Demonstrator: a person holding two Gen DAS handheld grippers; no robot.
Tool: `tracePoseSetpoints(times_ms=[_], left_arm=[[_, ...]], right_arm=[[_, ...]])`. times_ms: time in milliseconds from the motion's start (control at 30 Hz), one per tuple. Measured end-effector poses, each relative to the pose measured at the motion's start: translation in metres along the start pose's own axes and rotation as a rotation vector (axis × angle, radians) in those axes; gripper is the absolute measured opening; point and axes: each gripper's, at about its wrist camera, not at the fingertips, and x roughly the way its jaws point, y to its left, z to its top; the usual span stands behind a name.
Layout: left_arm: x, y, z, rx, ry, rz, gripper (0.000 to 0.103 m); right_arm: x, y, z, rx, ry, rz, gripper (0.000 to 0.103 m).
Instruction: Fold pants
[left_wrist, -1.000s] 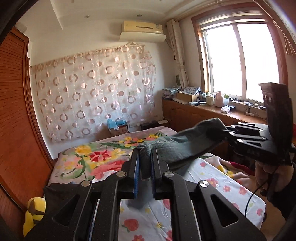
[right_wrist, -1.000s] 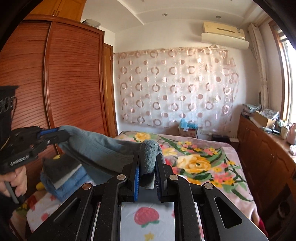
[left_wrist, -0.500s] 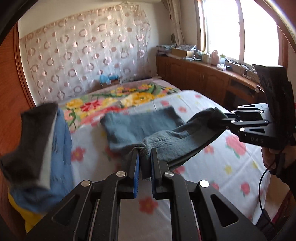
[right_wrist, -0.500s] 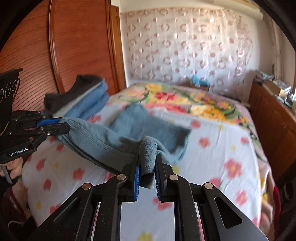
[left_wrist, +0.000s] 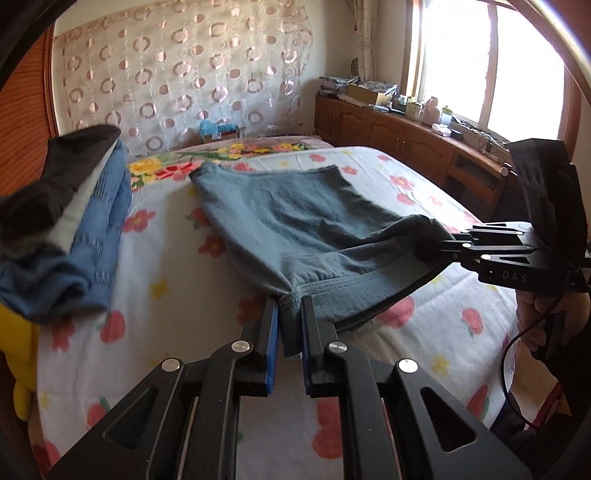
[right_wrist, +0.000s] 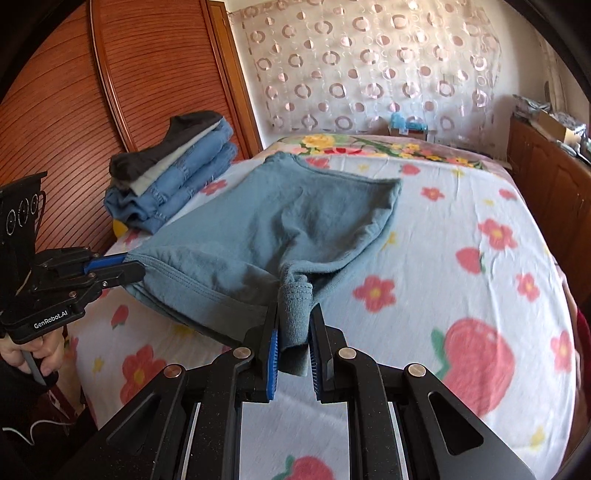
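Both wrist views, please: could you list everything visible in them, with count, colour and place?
pants: one, grey-blue, far end lying on the bed, near edge lifted by both tools
bedsheet: one, white with red flowers, covering the bed
stack of folded clothes: one, blue denim with white and dark grey on top, at the bed's edge by the wardrobe
wardrobe: one, reddish-brown wood, beside the bed
curtain: one, pale with ring pattern, on the far wall
cabinet: one, brown wood, under the window, with clutter on top
window: one, bright, above the cabinet
left tool: one, black with blue pads, shut on the pants
right tool: one, black with blue pads, shut on the pants
hand: one, holding the left tool's handle
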Motion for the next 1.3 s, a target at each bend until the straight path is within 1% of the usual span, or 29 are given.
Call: tracePoseSetpoints(times_ms=[233, 333, 500, 600, 667, 700, 733, 767, 800, 833, 867, 933, 1100, 1167, 1200, 1233, 1267, 1300], left_arm=[[0.011, 0.0, -0.015, -0.026, 0.03, 0.006, 0.013], [0.016, -0.001, -0.019, -0.022, 0.049, 0.028, 0.014], [0.022, 0.001, -0.024, -0.046, 0.061, 0.036, 0.017], [0.023, 0.003, -0.026, -0.061, 0.066, 0.03, 0.021], [0.025, 0.004, -0.026, -0.072, 0.074, 0.021, 0.029], [0.025, 0.006, -0.026, -0.08, 0.076, 0.015, 0.03], [0.026, 0.007, -0.026, -0.088, 0.077, 0.01, 0.033], [0.026, 0.008, -0.026, -0.095, 0.076, 0.004, 0.034], [0.026, 0.008, -0.025, -0.101, 0.075, -0.005, 0.038], [0.026, 0.009, -0.024, -0.11, 0.069, -0.019, 0.051], [0.025, 0.009, -0.024, -0.116, 0.065, -0.027, 0.055], [0.026, 0.009, -0.022, -0.123, 0.06, -0.036, 0.061], [0.02, 0.01, -0.022, -0.146, 0.017, 0.0, 0.061], [0.019, 0.011, -0.022, -0.153, 0.018, -0.022, 0.046], [0.02, 0.012, -0.023, -0.157, 0.024, -0.027, 0.042], [0.021, 0.012, -0.024, -0.159, 0.028, -0.03, 0.032], [0.022, 0.013, -0.026, -0.161, 0.038, -0.033, 0.028], [0.023, 0.014, -0.027, -0.163, 0.043, -0.028, 0.028]], right_arm=[[0.011, 0.002, -0.004, 0.01, 0.022, -0.013, 0.014], [0.017, -0.001, -0.004, 0.023, 0.033, -0.014, 0.014], [0.019, 0.002, -0.003, 0.023, 0.01, -0.018, 0.015], [0.023, 0.003, -0.001, 0.021, 0.001, -0.025, 0.016], [0.024, 0.003, 0.001, 0.025, -0.001, -0.02, 0.016], [0.026, 0.001, -0.001, 0.029, -0.001, -0.017, 0.016], [0.027, 0.001, -0.003, 0.03, -0.002, -0.016, 0.016], [0.027, 0.001, -0.003, 0.028, -0.003, -0.017, 0.016], [0.027, 0.002, -0.005, 0.026, -0.004, -0.02, 0.016], [0.027, 0.002, -0.01, 0.021, -0.006, -0.023, 0.016], [0.027, 0.003, -0.009, 0.016, -0.007, -0.028, 0.016], [0.026, 0.002, -0.015, 0.008, -0.01, -0.034, 0.016], [0.025, 0.001, -0.016, 0.007, -0.012, -0.033, 0.016], [0.025, 0.001, -0.016, 0.008, -0.011, -0.032, 0.016], [0.025, 0.002, -0.016, 0.008, -0.011, -0.032, 0.016], [0.025, 0.002, -0.017, 0.008, -0.012, -0.033, 0.016], [0.025, 0.001, -0.016, 0.008, -0.011, -0.032, 0.016], [0.025, 0.001, -0.016, 0.009, -0.011, -0.032, 0.016]])
